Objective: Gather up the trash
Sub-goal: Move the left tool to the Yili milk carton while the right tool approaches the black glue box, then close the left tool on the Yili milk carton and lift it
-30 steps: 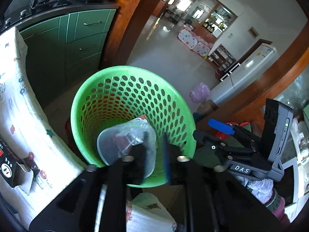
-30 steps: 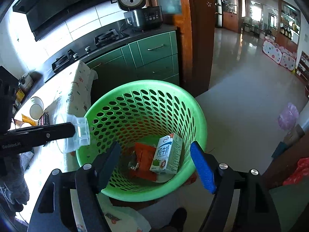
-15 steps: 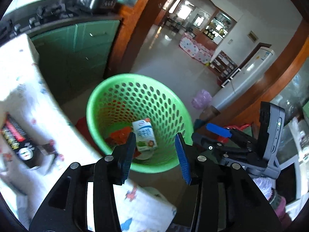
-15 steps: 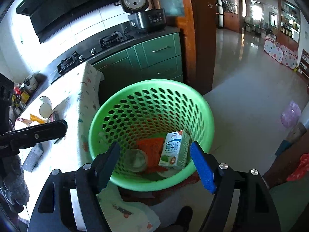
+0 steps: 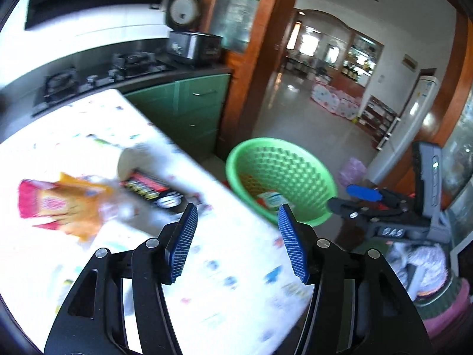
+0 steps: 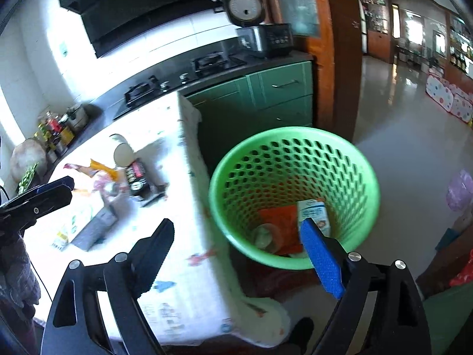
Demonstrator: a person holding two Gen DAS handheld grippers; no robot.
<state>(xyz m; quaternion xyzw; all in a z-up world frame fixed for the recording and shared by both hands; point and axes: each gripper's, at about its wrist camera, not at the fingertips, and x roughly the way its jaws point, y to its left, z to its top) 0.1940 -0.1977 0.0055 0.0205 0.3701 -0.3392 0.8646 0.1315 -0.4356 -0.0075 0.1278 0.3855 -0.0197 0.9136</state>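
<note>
The green perforated basket (image 6: pixel 295 153) stands on the floor beside the table; inside lie a milk carton (image 6: pixel 316 216), an orange wrapper (image 6: pixel 280 224) and a clear plastic cup (image 6: pixel 264 235). My left gripper (image 5: pixel 236 242) hangs over the table's cloth, its jaws opening with nothing between them. My right gripper (image 6: pixel 236 245) hovers over the table edge and basket rim, jaws opening, nothing in them. On the table lie a pink and orange snack bag (image 5: pixel 59 204), a black and red box (image 5: pixel 153 189) and a white cup (image 5: pixel 130 159) on its side.
The patterned tablecloth (image 6: pixel 177 266) hangs over the table edge next to the basket. Green cabinets (image 6: pixel 266 100), a stove and a rice cooker (image 6: pixel 245 9) line the back. A grey box (image 6: pixel 91 227) lies on the table. Open tiled floor stretches right.
The left gripper let the clear plastic cup fall into the basket, then swung left over the table while opening. The right gripper also shifted left and widened its jaws.
</note>
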